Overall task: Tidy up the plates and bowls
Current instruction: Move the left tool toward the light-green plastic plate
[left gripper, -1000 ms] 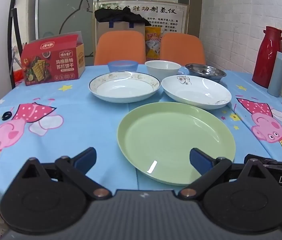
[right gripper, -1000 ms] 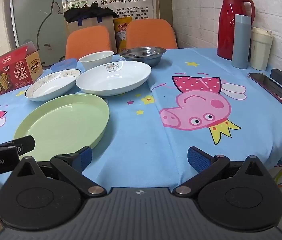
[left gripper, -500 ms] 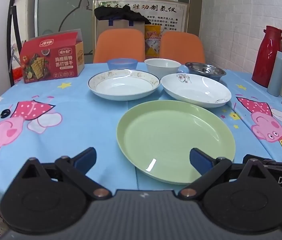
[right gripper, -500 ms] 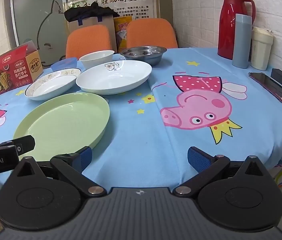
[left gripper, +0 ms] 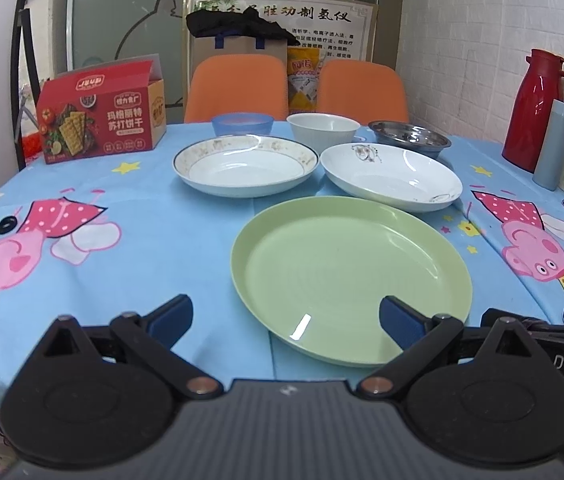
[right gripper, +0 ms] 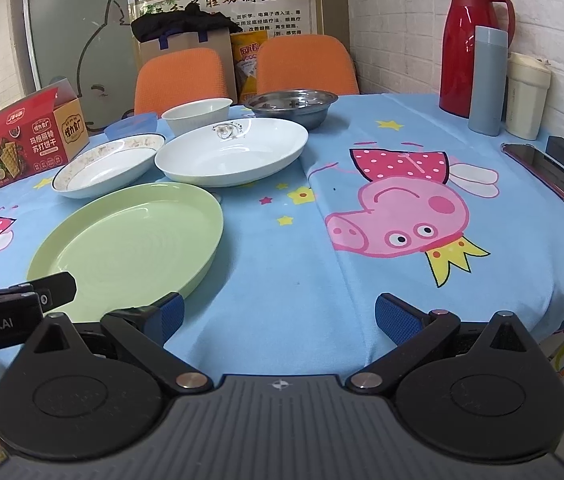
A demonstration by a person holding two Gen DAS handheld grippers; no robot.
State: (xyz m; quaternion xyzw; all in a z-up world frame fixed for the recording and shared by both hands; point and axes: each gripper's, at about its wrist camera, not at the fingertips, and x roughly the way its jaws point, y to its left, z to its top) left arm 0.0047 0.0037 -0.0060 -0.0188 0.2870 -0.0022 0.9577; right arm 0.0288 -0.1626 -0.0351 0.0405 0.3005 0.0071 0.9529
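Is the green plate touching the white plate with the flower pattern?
Apart. In the left wrist view, a strip of blue tablecloth shows between the far rim of the green plate and the near rim of the white plate with the flower pattern.

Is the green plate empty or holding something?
Empty. The green plate shows only its bare glossy inside, with nothing stacked in it, in both wrist views; it sits flat on the tablecloth.

Black claw [left gripper: 285,320] — blue fingertips [left gripper: 172,316], brass pivot screws
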